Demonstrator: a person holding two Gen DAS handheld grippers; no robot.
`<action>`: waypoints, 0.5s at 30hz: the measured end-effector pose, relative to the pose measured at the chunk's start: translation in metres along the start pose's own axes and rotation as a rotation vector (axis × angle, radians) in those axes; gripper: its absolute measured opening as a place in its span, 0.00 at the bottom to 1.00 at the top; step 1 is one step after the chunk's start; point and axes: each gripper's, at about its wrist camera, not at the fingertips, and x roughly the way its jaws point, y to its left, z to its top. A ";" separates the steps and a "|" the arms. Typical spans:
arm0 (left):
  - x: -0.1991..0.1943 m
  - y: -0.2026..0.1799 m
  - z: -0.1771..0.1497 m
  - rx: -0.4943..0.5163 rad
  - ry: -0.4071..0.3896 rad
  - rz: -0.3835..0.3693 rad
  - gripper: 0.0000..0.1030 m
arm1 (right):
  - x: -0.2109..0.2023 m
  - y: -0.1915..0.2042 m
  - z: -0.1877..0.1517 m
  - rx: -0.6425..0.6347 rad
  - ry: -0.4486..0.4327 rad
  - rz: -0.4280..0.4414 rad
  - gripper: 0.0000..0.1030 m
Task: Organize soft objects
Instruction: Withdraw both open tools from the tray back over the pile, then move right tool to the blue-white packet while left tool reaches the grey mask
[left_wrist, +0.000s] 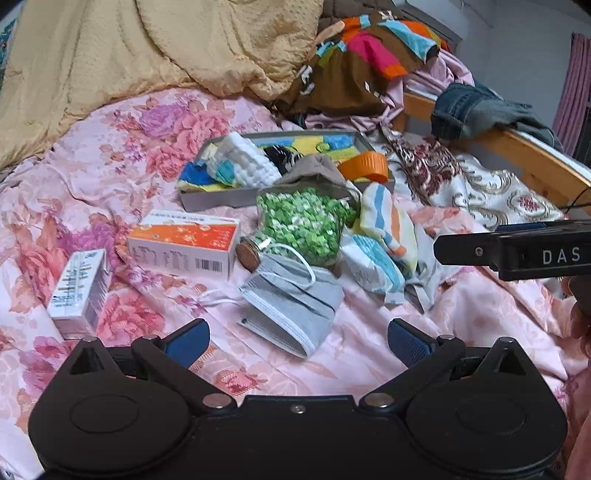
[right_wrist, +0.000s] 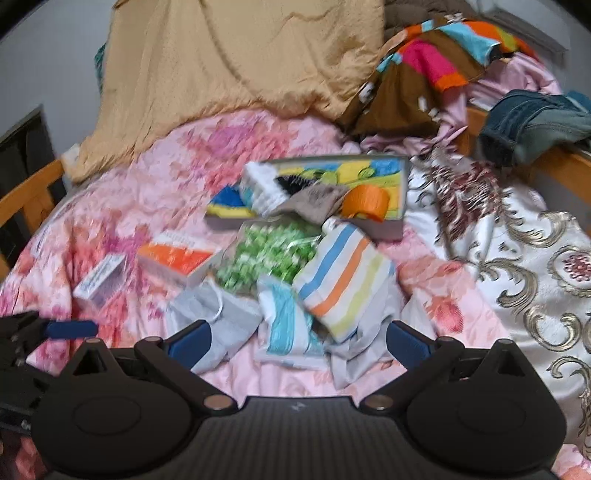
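two cartons, orange-topped (left_wrist: 183, 243) and white (left_wrist: 79, 288), beside a jar of green stars (left_wrist: 304, 225) on the floral sheet (left_wrist: 110, 155)

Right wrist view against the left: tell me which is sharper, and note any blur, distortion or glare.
Left wrist view: sharp, the barcode on the orange-and-white cardboard box is crisp; fisheye bending curves the wooden bed rail. Right wrist view: motion-blurred throughout, the jar of green paper stars smears and box print is unreadable, though the open right gripper stays fairly crisp. Lighting is soft and even in both; no glare.
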 end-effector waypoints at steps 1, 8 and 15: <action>0.002 0.000 0.000 0.007 0.007 0.002 0.99 | 0.003 0.001 -0.001 -0.023 0.019 0.024 1.00; 0.023 0.005 -0.003 0.050 0.048 0.027 0.99 | 0.018 0.012 0.000 -0.177 0.072 0.097 1.00; 0.043 0.014 -0.002 0.055 0.053 0.089 0.99 | 0.045 -0.009 0.012 -0.054 0.121 0.234 1.00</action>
